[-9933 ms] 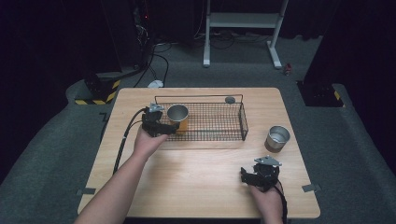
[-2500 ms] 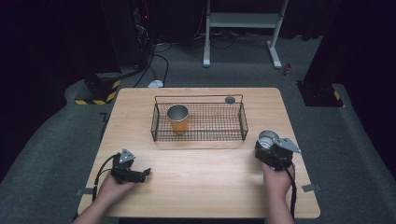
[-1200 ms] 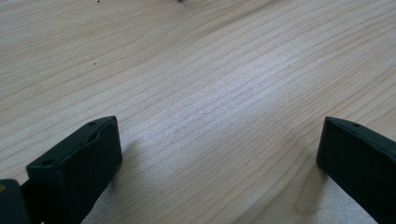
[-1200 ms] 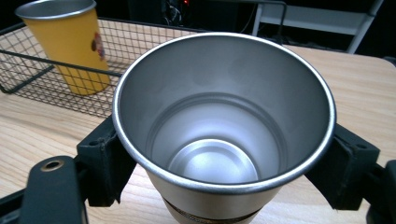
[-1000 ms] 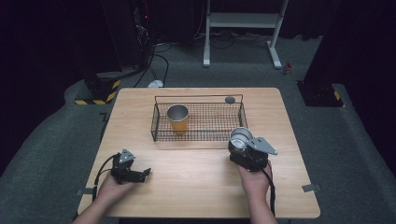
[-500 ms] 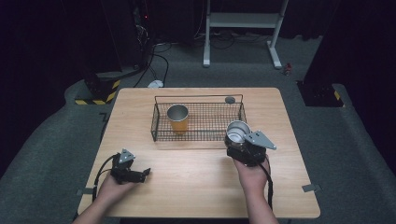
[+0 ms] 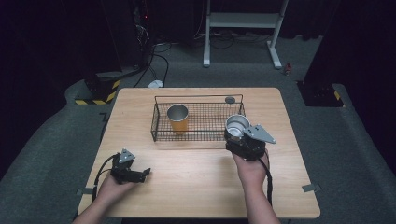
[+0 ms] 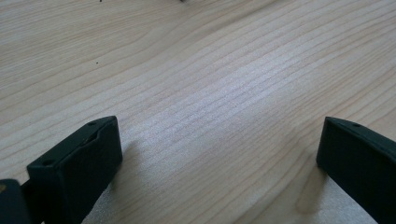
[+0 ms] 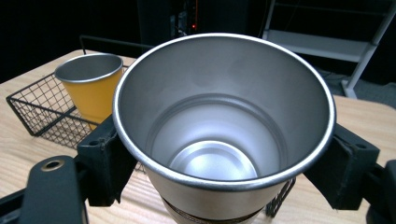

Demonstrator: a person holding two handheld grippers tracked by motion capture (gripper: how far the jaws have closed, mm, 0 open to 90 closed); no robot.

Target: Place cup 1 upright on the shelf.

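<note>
My right gripper (image 7: 236,133) is shut on a silver metal cup (image 7: 236,125), held upright above the right end of the black wire basket (image 7: 200,136). In the right gripper view the silver cup (image 9: 224,126) sits between both jaws, empty, with the orange cup (image 9: 92,84) and the basket (image 9: 42,114) behind it at left. The orange cup (image 7: 177,116) stands upright in the basket's left half. My left gripper (image 7: 145,172) rests open on the table near the front left corner. In the left gripper view its jaws stand wide apart over bare wood.
The wooden table (image 7: 201,186) has open room in front of the basket. A small dark round object (image 7: 229,99) lies behind the basket near the table's far edge. Dark floor, cables and a white stand frame (image 7: 243,28) lie beyond.
My right gripper carried the silver cup from the table's right side leftward and toward the basket's right end. The left gripper, earlier at the orange cup in the basket, now rests at the front left.
</note>
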